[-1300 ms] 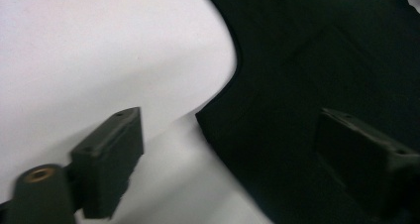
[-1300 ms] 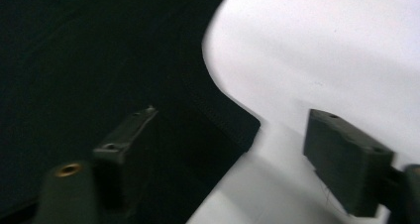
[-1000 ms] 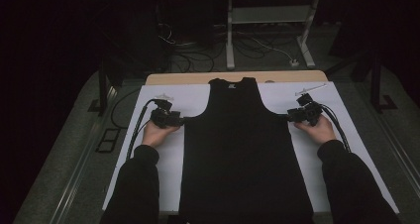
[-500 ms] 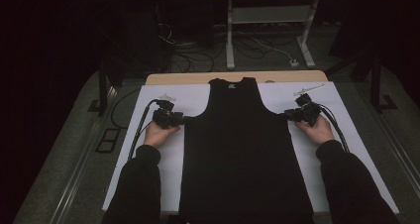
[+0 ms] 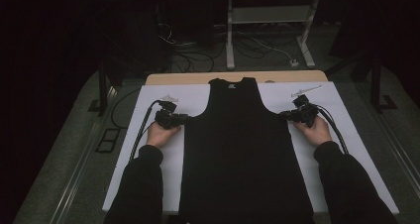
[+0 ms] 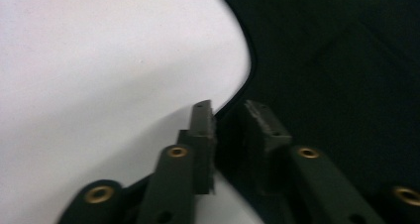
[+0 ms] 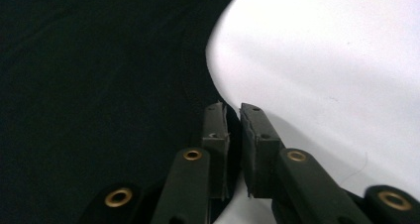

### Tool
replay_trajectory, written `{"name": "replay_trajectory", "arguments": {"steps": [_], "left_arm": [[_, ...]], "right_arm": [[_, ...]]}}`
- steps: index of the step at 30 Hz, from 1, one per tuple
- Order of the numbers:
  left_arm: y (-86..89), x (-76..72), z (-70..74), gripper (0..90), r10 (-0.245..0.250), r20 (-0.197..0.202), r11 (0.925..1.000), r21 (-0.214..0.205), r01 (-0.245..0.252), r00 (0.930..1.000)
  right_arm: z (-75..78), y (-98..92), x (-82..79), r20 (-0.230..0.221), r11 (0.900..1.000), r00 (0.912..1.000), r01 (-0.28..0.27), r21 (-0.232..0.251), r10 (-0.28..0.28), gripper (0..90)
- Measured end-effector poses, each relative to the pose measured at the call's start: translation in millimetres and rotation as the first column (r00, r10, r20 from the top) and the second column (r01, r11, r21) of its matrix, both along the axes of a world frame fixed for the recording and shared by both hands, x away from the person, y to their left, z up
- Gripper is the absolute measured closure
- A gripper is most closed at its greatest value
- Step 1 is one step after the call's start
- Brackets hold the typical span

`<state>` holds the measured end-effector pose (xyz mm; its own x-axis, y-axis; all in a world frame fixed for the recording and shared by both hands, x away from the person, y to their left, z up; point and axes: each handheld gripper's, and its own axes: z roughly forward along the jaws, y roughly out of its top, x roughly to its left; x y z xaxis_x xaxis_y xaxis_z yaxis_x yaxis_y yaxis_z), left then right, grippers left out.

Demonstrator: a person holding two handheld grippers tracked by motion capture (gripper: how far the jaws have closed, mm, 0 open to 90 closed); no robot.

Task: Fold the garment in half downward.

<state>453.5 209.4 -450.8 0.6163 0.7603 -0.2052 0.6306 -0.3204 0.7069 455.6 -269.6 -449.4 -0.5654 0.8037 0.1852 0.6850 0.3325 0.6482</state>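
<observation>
Closing over the last moment, both sets of jaws now stand nearly together, each astride an armhole edge of the black tank top [image 5: 245, 149]. In the left gripper view, the left gripper [image 6: 230, 120] has the dark hem running between its pads, and the narrow gap looks taken up by cloth; the right gripper [image 7: 234, 120] in its own view pinches the opposite edge the same way. I judge both grips as just made, so the shirt is ready to be lifted or folded from its sides. From each tool, the shirt spreads inward, flat and face up, with the white sheet [image 5: 148, 174] outward under the hands. Beyond the tools lie the neckline and the wooden table edge [image 5: 188, 78]. Counted: one tank top, two grippers, two hands, one white sheet.
</observation>
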Motion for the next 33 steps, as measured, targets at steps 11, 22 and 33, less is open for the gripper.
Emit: {"name": "replay_trajectory", "arguments": {"steps": [11,22,33], "left_arm": [[-1.5,-5.3,7.9,85.9,-0.006,0.019,1.0,-0.003,0.006,0.9998],[8.3,-14.4,20.2,86.4,0.009,0.046,0.9958,-0.091,-0.005,0.9989],[14.1,-25.4,33.1,86.3,0.017,0.058,0.986,-0.167,-0.007,0.9982]], "right_arm": [[5.0,-10.1,-0.9,-0.053,0.994,0.9985,0.018,0.108,-0.012,83.3],[13.8,-14.3,-12.9,-0.05,0.9857,0.9985,0.029,0.166,-0.021,83.8],[28.1,-20.4,-26.2,-0.039,0.9653,0.9987,0.041,0.258,-0.032,83.7]]}}
